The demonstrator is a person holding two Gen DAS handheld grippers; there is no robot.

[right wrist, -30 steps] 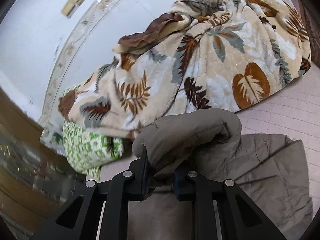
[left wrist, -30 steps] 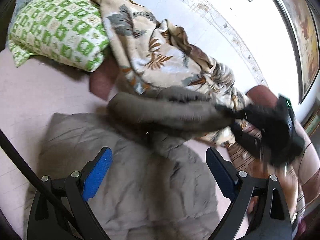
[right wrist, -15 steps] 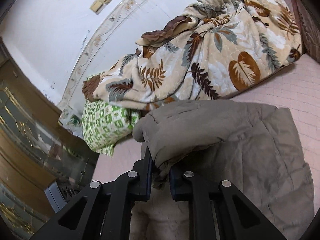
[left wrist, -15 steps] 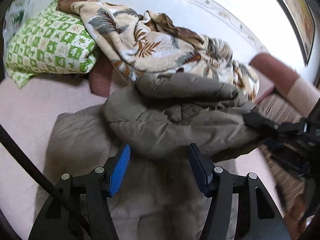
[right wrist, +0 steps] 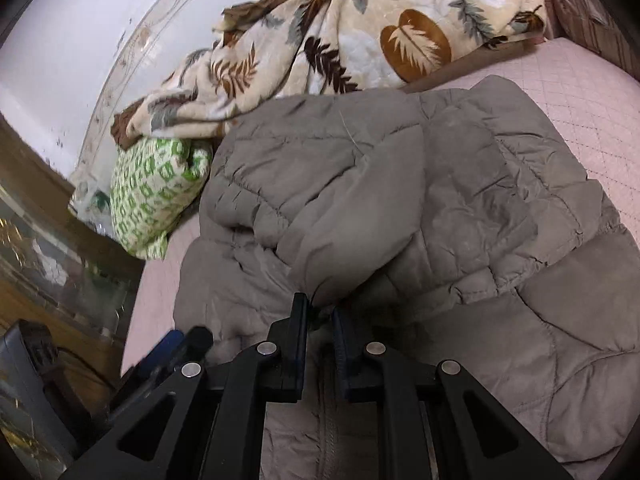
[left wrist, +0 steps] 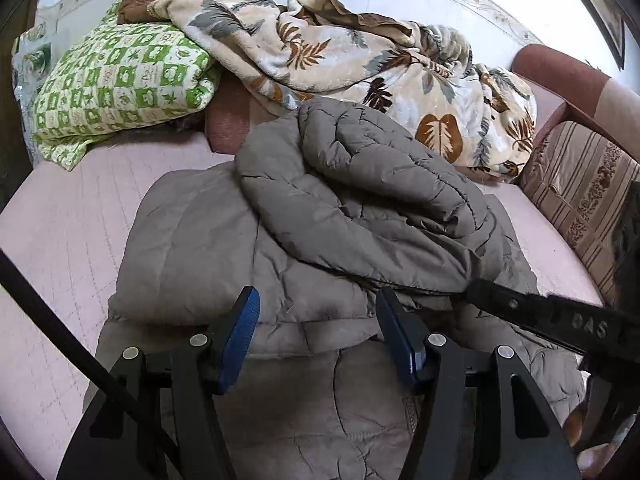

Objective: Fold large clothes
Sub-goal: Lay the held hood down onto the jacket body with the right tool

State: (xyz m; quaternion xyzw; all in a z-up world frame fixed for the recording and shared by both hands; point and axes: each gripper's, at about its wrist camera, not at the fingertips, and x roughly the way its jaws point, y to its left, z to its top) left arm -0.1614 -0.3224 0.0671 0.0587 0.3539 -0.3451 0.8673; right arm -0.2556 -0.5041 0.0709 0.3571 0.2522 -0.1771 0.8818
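While right claw (right wrist: 320, 312) pinches jacket (right wrist: 400, 200) edge.

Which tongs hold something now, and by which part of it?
The right tongs pinch the grey puffer jacket by the end of its folded-over sleeve. The left tongs are open, holding nothing.

Left gripper (left wrist: 318, 336): black plastic frame, blue ribbed pads (left wrist: 240, 338) on both fingers, silver screws at the linkage joints. A black cable (left wrist: 60, 332) runs beside its frame. Right gripper (right wrist: 320, 334): identical black frame, silver screws, raised lettering "DAS".
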